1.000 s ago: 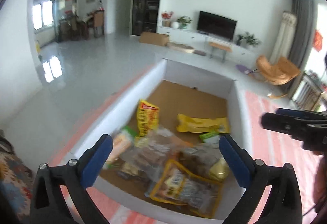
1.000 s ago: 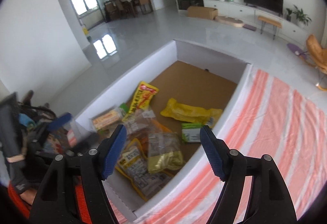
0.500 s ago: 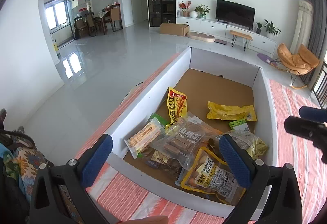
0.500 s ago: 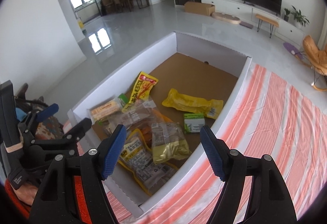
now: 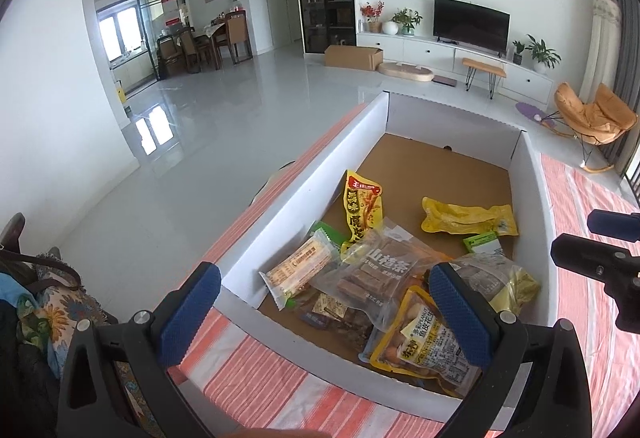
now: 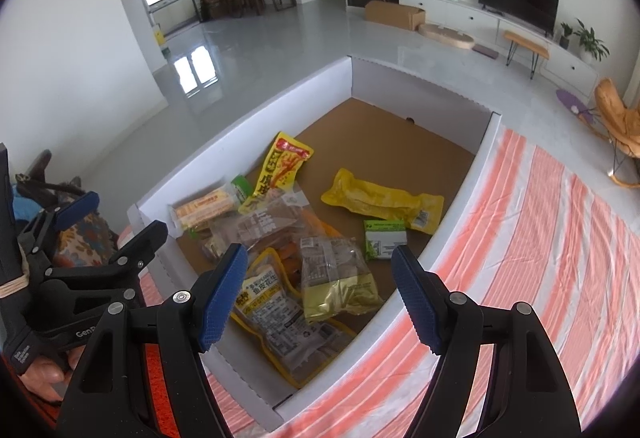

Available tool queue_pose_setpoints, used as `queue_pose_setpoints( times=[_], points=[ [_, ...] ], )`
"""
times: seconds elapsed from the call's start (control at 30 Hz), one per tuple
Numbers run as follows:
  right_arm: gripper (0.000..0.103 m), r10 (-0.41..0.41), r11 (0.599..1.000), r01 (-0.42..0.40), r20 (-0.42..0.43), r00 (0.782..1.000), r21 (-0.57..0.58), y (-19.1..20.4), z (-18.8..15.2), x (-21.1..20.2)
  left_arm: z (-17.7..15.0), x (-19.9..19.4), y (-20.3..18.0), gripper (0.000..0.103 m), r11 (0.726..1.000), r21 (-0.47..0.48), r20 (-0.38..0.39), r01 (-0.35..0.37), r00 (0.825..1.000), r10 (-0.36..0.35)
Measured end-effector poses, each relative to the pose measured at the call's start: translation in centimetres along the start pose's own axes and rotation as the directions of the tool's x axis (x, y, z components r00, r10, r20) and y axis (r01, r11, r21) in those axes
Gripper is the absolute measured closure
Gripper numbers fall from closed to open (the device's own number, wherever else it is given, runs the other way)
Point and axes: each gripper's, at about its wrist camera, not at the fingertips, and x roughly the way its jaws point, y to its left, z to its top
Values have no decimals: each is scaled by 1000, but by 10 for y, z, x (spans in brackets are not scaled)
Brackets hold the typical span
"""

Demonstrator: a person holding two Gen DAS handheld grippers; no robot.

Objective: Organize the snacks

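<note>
Left black two-finger gripper with blue ribbed pads (image 5: pixel 324 312) tilts downward, jaws wide apart, nothing between the pads. Right black gripper with blue pads (image 6: pixel 320 296) also angled down, jaws wide, empty. A hand (image 6: pixel 44 378) grips the left gripper's handle in the right wrist view.

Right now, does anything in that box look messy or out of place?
Yes. The snack packets lie heaped over one another at the near end of the white box, while its far end is bare cardboard. Nothing looks torn or spilled.
</note>
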Motion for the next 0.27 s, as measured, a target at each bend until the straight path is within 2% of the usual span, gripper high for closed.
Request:
queue_pose_setpoints(
  times=[0.27],
  points=[
    [25, -2, 1000, 2, -4, 1000, 2, -1, 0, 5, 0, 2, -1, 0, 1000, -1, 8, 0, 1000, 0]
  ],
)
